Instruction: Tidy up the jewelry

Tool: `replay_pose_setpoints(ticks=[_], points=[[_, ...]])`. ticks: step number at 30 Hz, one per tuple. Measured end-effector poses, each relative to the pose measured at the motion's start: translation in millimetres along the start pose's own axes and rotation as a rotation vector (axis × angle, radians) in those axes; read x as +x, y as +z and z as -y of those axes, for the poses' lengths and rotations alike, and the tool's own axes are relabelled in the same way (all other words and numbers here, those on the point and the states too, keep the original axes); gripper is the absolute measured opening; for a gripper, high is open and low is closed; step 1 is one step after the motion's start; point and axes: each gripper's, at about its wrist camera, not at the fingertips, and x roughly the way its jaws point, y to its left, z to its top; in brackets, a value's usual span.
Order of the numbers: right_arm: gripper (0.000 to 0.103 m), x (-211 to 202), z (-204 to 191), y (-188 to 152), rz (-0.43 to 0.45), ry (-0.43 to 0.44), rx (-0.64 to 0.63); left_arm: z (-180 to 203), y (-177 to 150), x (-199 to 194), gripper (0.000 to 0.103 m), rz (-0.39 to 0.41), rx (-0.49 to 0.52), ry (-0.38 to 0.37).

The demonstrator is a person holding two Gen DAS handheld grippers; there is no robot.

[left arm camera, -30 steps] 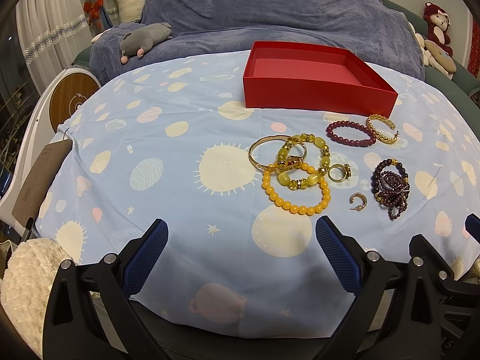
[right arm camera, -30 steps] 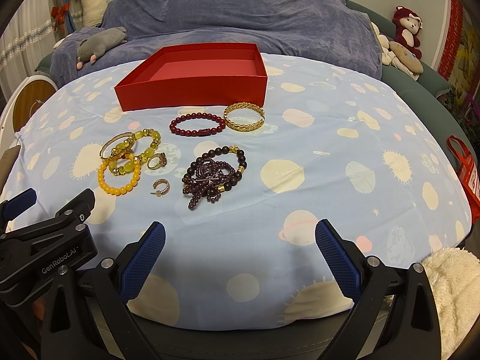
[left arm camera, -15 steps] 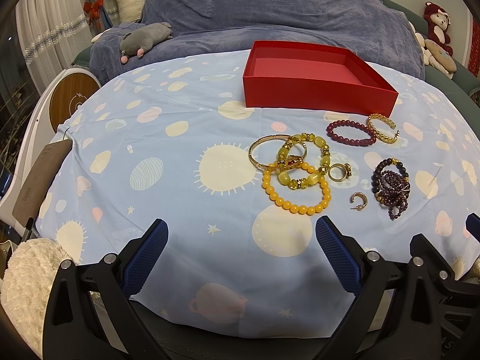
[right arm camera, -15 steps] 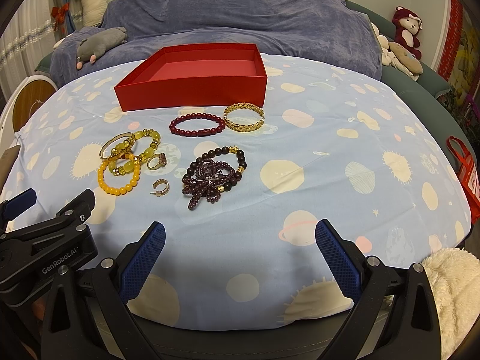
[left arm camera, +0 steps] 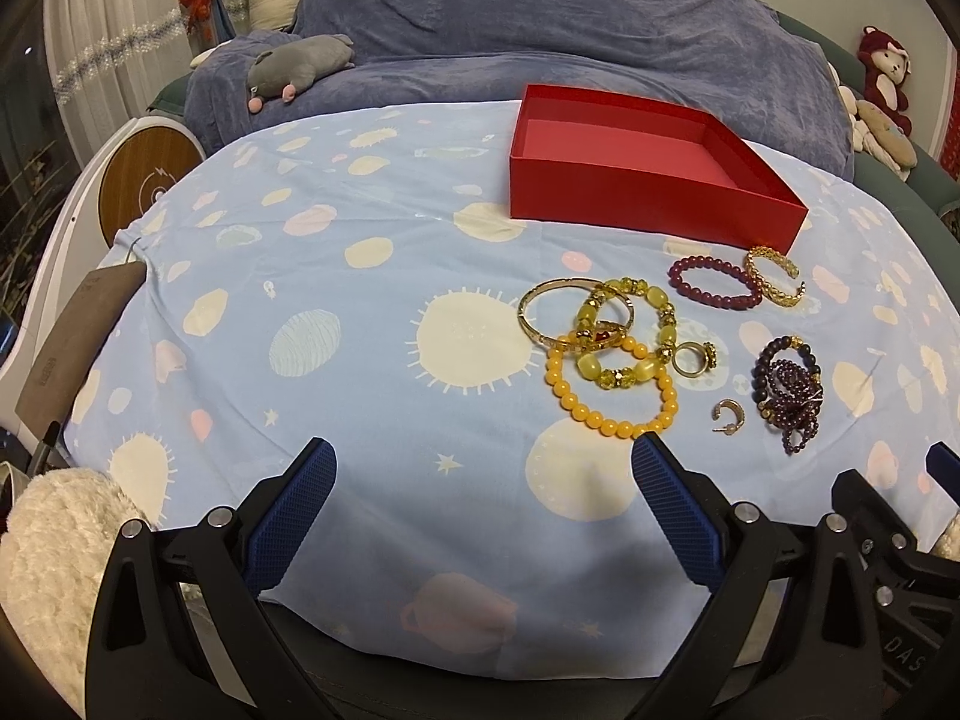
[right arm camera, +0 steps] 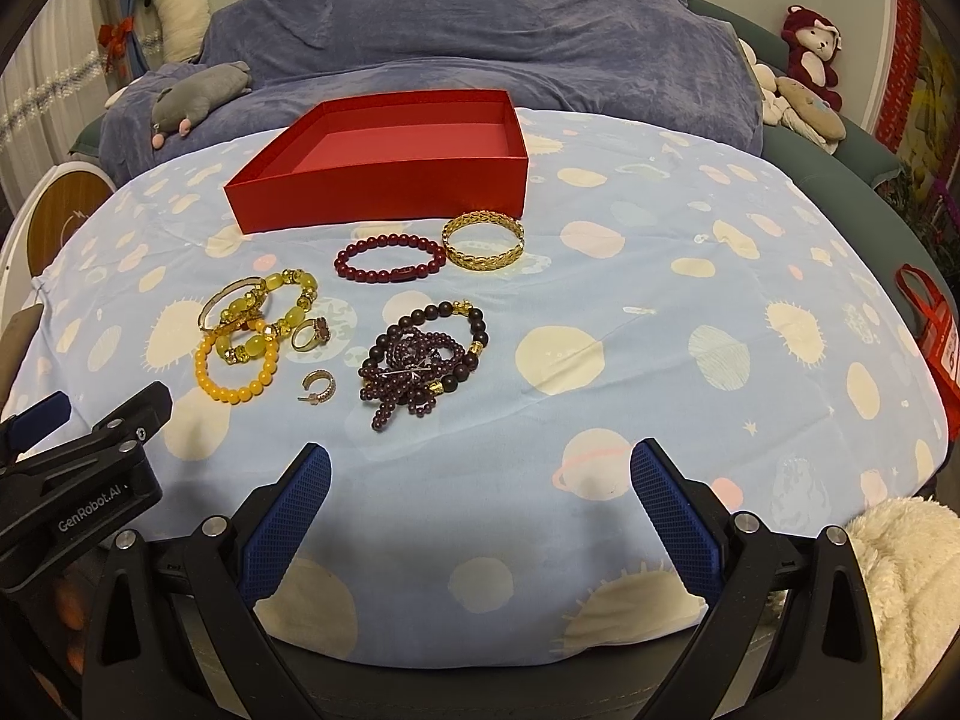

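Nothing has moved since a second ago: your left gripper (left arm camera: 483, 504) and right gripper (right arm camera: 480, 504) stay spread wide, holding nothing, near the table edge. Beaded bracelets (right arm camera: 390, 259) and gold bangles (right arm camera: 483, 238) lie on patterned cloth (right arm camera: 660, 300) before the open red cardboard box (right arm camera: 384, 177).

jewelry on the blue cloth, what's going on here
A person holds a two-finger gripper in each hand over a table covered with a blue cloth. Both the left gripper and the right gripper are open and hold nothing. The jewelry lies loose on the cloth: an orange bead bracelet, a dark red bead bracelet, a gold cuff, a purple bead tangle, a ring and an earring. The red box behind them is empty, so sorting has not begun.
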Motion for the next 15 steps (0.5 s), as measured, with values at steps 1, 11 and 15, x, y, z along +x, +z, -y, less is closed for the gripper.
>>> replay_pose_setpoints(ticks=[1, 11, 15], points=[[0.096, 0.0, 0.7, 0.8, 0.001, 0.002, 0.003, -1.6, 1.5, 0.7, 0.095, -0.008, -0.009, -0.013], [0.096, 1.3, 1.2, 5.5, 0.009, 0.009, -0.004, -1.9, 11.4, 11.0, 0.094, -0.055, -0.039, -0.039], [0.096, 5.3, 5.1, 9.6, -0.01, 0.018, 0.014, -2.7, 16.7, 12.6, 0.094, -0.034, -0.057, -0.049]])
